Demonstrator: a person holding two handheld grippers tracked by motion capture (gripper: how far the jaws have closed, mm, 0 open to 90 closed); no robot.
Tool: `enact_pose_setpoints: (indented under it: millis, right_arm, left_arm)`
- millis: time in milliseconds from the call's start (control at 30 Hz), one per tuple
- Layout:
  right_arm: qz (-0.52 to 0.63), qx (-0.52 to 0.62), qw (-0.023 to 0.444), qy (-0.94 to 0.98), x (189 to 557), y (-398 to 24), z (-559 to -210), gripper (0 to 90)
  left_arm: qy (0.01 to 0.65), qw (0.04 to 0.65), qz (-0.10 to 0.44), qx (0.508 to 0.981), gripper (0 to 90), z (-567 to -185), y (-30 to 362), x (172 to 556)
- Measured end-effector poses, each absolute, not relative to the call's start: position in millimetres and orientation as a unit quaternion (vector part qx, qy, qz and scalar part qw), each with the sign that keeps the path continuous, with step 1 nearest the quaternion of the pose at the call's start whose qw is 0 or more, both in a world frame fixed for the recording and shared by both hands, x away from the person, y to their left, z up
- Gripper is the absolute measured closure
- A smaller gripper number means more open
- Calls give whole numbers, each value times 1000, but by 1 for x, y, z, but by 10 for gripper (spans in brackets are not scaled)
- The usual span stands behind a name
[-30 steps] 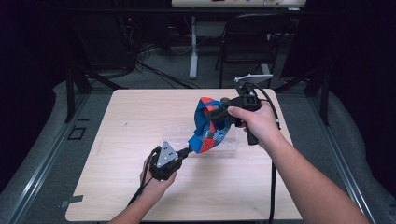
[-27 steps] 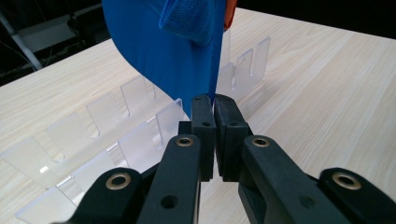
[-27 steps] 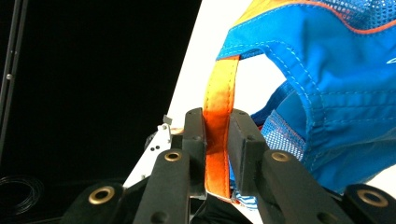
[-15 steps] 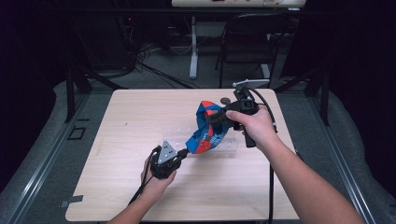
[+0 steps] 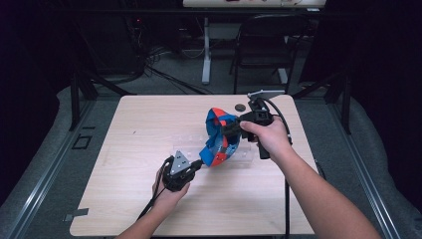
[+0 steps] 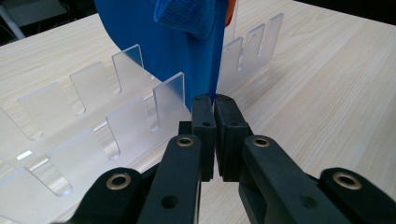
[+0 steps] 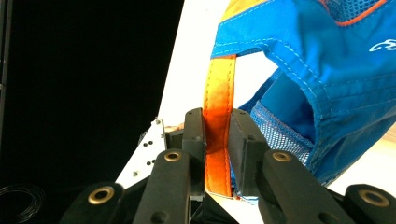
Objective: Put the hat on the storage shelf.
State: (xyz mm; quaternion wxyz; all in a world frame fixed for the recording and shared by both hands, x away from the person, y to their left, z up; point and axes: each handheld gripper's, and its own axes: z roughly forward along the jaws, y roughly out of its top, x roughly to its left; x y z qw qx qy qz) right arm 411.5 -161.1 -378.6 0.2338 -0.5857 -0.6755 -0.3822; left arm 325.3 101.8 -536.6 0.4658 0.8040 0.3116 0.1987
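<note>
Cap point(image 5: 219, 139), blue and orange fabric: light, soft, floppy except the stiffer brim. It hangs just above the clear slotted rack point(image 5: 196, 144), between my tongs. My right gripper point(image 7: 218, 140) pinches the orange strap point(image 7: 218, 93); my left gripper point(image 6: 215, 116) nips the blue brim edge. Best hold: seams and strap, not mesh.

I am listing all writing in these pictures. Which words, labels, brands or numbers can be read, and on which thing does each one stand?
No text can be read.
White printed mark on the blue cap, at the right edge of the right gripper view: cut off, not readable.
Clear plastic rack: no writing.
Table: no writing.
</note>
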Motion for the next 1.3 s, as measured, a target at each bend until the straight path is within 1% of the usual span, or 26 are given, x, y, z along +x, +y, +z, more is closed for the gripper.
enact_pose_setpoints:
  millis: [300,367,433,533,633,667,800,867,1000,1267,1300]
  right_arm:
    - [-386,-585,228,-676,411,-161,-379,775]
    - [-382,-585,226,-679,412,-163,-379,764]
    - [-388,-585,215,-679,412,-164,-380,750]
    - [-391,-589,216,-673,411,-167,-380,728]
    - [-389,-594,212,-671,411,-170,-380,683]
    - [-389,-594,212,-671,411,-170,-380,683]
    - [-392,-597,191,-674,409,-175,-382,672]
    - [-392,-597,186,-675,408,-179,-381,654]
    - [-393,-601,158,-677,407,-184,-381,624]
    - [-386,-596,130,-692,402,-191,-388,590]
    - [-381,-596,112,-698,400,-194,-391,579]
  left_arm:
    - [313,467,194,804,878,-537,103,325]
    - [314,471,194,801,870,-537,103,325]
    - [313,473,194,800,858,-536,104,325]
    - [314,475,192,799,833,-536,105,325]
    - [317,474,191,799,801,-535,107,324]
    - [317,474,191,799,795,-535,107,324]
    - [323,474,186,797,764,-537,113,325]
    - [324,473,183,799,736,-537,115,325]
    - [328,474,183,796,682,-538,116,325]
    - [339,466,176,798,605,-541,119,325]
    - [341,463,175,799,594,-542,120,324]
